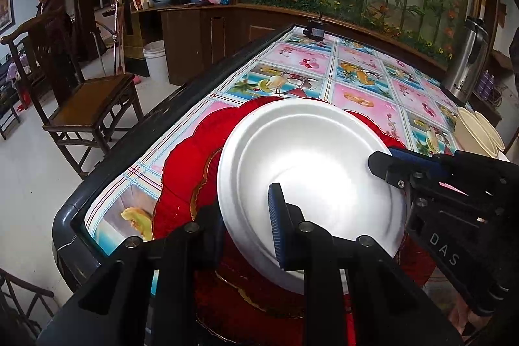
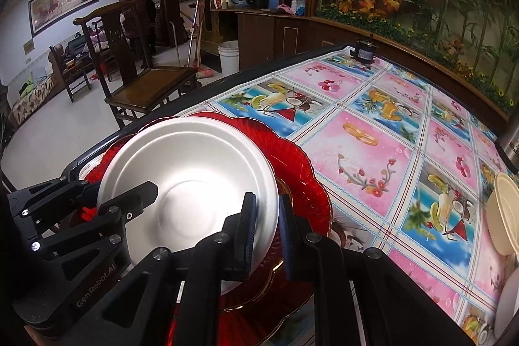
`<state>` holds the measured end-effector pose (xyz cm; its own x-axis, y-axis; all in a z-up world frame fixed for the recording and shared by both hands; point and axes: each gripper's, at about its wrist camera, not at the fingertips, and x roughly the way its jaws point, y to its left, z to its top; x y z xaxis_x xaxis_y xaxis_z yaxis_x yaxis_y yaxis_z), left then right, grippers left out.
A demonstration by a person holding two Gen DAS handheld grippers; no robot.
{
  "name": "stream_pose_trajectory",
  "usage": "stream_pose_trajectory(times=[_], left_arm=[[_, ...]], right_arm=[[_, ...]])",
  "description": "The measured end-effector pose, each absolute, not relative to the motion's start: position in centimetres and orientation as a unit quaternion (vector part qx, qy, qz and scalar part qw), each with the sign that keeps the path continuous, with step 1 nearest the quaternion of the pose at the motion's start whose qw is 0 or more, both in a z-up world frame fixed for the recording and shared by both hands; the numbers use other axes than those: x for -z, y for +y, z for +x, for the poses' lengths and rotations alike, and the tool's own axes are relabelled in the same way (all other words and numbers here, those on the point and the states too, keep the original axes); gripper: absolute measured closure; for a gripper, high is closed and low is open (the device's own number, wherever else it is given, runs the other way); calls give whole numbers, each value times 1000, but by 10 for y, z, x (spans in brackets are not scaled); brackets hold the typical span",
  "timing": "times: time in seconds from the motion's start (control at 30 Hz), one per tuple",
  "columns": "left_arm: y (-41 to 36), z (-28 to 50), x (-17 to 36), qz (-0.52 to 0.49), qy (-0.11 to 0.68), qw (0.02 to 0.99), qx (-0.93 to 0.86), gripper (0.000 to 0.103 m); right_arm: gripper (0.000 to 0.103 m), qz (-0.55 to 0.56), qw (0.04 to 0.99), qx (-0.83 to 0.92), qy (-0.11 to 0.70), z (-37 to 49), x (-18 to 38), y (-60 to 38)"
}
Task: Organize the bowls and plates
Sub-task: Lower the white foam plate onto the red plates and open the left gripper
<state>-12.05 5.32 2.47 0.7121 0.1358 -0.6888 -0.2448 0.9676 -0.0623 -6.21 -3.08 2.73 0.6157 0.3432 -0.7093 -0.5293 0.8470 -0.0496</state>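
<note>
A white plate lies on a red plate on the patterned table — the left gripper pinches its near rim, the right gripper its far edge. Cream bowls sit right.

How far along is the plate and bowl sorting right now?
Done: the red plate lies on the table as a base. In hand: the left gripper and right gripper each pinch the white plate's rim, over the red one. Left: the cream bowls at the table's right edge.
</note>
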Motion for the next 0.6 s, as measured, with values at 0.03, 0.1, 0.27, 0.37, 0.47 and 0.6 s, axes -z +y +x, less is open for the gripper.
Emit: stream_pose_trajectory(times=[0.03, 0.1, 0.27, 0.37, 0.47, 0.6], left_arm=[[53, -121, -25, -75, 364, 923, -103, 83], [53, -121, -25, -76, 364, 922, -103, 83], [53, -121, -26, -76, 363, 923, -105, 80], [54, -121, -27, -77, 362, 923, -104, 80], [54, -123, -30, -76, 359, 924, -105, 66], [53, -127, -37, -70, 347, 929, -111, 51]], right_arm=[[89, -128, 890, -245, 363, -62, -27, -31], [89, -129, 889, -246, 363, -62, -27, -31], [86, -129, 888, -249, 363, -62, -26, -30], [83, -132, 890, -252, 356, -63, -28, -31], [73, -131, 894, -255, 344, -67, -31, -32], [73, -128, 897, -258, 336, -68, -34, -34]])
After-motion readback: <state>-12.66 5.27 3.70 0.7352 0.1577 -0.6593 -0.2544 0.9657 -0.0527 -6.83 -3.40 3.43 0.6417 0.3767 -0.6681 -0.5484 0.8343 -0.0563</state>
